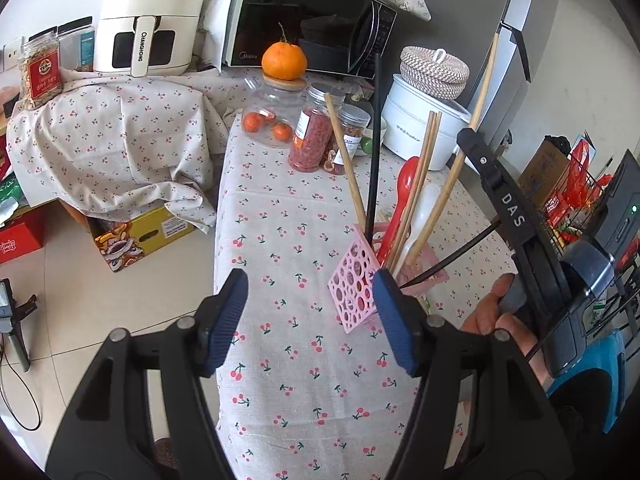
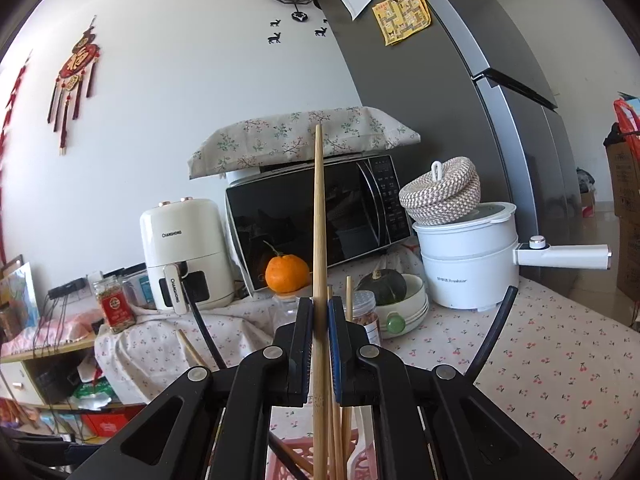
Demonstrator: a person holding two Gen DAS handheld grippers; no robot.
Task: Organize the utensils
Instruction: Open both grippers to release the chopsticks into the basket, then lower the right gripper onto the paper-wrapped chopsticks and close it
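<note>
Cherry-print tablecloth (image 1: 280,240) everywhere under you. Your left gripper (image 1: 310,320) hangs spread wide, its right pad just beside the pink holder (image 1: 354,284) crammed with chopsticks and a red spoon (image 1: 402,196). Your right gripper (image 2: 320,344) pinches one long wooden chopstick (image 2: 319,216) upright over it; jars (image 1: 314,132), orange (image 1: 284,61) and microwave (image 1: 304,20) crowd behind.

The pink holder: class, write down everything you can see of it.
The pink holder looks like plastic, its walls pierced with round holes. It stands tilted on the cherry-print cloth, filled with wooden chopsticks, a black one, a red spoon and a white one. The open left gripper has one pad at its near corner.
</note>
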